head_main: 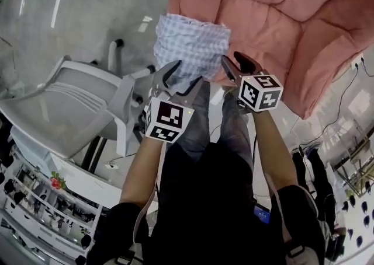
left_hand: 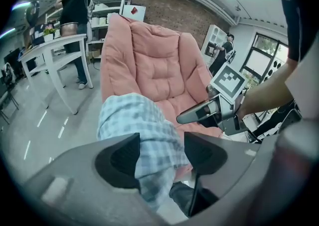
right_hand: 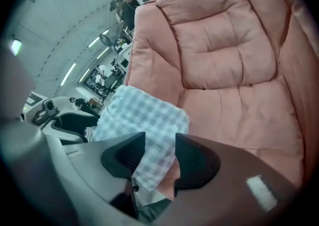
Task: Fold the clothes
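Observation:
A folded blue-and-white checked cloth [head_main: 190, 42] lies on the front edge of a pink padded sofa [head_main: 274, 13]. My left gripper [head_main: 180, 78] hovers at the cloth's near edge with its jaws apart and nothing pressed between them. In the left gripper view the cloth [left_hand: 134, 120] shows beyond the gap of the left gripper [left_hand: 162, 155]. My right gripper [head_main: 234, 62] sits just right of the cloth, over the sofa's edge, jaws apart. In the right gripper view the cloth [right_hand: 142, 115] lies past the right gripper [right_hand: 159, 153], on the sofa [right_hand: 234, 60].
A grey office chair [head_main: 70, 100] stands left of the sofa. A white shelf with small items [head_main: 41, 199] is at the lower left. Cables [head_main: 345, 100] trail on the floor at right. A white table [left_hand: 55, 51] and a standing person [left_hand: 75, 6] are farther off.

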Tool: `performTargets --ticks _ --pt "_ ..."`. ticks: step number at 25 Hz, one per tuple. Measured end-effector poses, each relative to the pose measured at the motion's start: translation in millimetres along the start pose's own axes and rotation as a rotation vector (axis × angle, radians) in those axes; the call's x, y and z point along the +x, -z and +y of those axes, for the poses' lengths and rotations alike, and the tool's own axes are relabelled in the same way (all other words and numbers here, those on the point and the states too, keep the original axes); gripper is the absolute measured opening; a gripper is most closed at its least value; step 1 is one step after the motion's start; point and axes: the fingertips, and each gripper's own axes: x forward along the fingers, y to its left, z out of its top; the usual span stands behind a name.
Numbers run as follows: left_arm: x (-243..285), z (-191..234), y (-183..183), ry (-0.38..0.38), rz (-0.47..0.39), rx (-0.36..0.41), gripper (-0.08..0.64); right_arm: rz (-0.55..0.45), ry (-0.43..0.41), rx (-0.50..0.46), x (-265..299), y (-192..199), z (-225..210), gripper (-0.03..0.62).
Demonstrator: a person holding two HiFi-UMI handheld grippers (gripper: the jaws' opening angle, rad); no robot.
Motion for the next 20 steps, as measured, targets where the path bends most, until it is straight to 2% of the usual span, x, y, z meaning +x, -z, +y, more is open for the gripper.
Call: performTargets --ticks 2,4,7,9,14,17,20 --pt "3 -3 1 -0.030 0.003 0.006 0.291 -0.001 -0.025 0.040 4 5 -10 0.192" --pt "-1 -3 1 -0.094 -0.006 -0.004 0.290 -0.005 -0.047 0.057 4 5 -18 0.192" --pt "-12 -7 8 -0.197 -0.027 -0.078 0.281 0.015 -0.083 0.004 -2 -2 -22 0.192" --pt "-16 -14 17 -0.236 -0.039 -0.143 0.281 0.052 -0.110 -0.044 -3 -1 -25 0.192" --pt "-8 -34 33 -0.279 -0.054 -0.241 0.281 0.105 -0.209 -0.065 15 2 -34 0.192" --pt "2 -40 45 -0.291 -0.060 -0.278 0.281 0.094 -0.284 -0.007 32 7 -30 0.204" --pt "9 -39 58 -0.304 -0.057 -0.311 0.281 0.097 -0.310 0.056 52 16 -32 0.233"
